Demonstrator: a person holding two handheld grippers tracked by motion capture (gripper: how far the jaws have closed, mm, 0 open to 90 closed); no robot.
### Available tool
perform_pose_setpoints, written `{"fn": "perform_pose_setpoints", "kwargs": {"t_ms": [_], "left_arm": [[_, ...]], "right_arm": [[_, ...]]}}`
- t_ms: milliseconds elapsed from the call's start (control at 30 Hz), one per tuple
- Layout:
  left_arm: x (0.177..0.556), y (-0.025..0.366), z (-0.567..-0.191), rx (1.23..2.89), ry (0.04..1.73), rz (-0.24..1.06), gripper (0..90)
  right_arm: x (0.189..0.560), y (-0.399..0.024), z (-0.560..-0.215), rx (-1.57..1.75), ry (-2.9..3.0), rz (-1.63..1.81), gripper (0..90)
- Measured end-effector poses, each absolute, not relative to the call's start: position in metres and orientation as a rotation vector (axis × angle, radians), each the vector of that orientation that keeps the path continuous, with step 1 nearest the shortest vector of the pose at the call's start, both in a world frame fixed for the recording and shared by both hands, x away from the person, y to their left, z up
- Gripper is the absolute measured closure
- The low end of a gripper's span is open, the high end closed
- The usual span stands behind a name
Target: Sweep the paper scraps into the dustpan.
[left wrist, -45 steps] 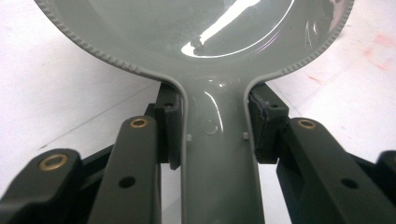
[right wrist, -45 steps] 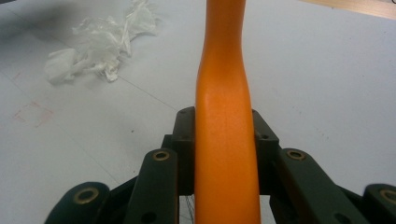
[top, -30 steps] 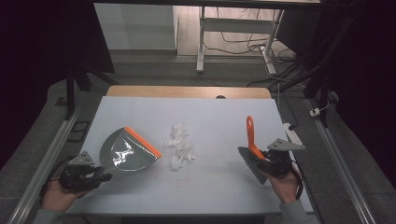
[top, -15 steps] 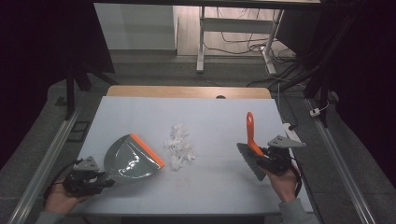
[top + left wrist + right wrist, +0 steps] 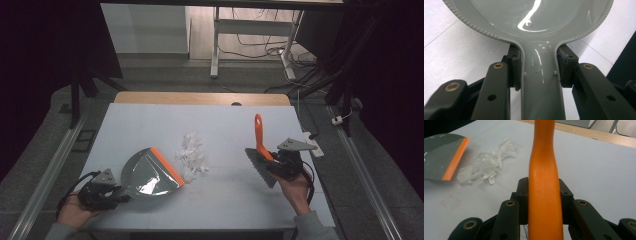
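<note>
Dustpan and brush flank a paper pile

Left gripper (image 5: 107, 192), at the table's (image 5: 150, 115) near-left corner, has its jaws clamped on the grey handle of the dustpan (image 5: 150, 172), whose orange lip lies just beside the crumpled white paper (image 5: 192, 157) at mid-table. Right gripper (image 5: 280, 162), well apart from the pile, has its jaws clamped on the orange-handled brush (image 5: 259, 140), its grey bristles turned toward the paper.

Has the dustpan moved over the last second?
Yes. The dustpan has slid toward the person's edge of the table and settled flatter, its orange lip beside the paper scraps.
</note>
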State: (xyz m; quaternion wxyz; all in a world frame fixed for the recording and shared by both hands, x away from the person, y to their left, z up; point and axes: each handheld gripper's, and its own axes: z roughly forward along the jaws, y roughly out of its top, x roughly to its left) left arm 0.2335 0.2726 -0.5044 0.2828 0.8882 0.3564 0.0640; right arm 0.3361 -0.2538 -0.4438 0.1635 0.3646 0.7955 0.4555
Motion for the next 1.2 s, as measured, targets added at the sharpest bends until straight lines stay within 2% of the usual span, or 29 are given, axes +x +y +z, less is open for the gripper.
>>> {"fn": "perform_pose_setpoints", "kwargs": {"t_ms": [500, 1200], "left_arm": [[0.241, 0.274, -0.514, 2.377, 0.903, 0.106, 61.7], [0.239, 0.267, -0.513, 2.386, 0.89, 0.103, 61.7]], "right_arm": [[0.377, -0.196, -0.442, 1.075, 2.313, 1.277, 69.9], [0.423, -0.157, -0.452, 1.118, 2.367, 1.237, 70.0]]}}
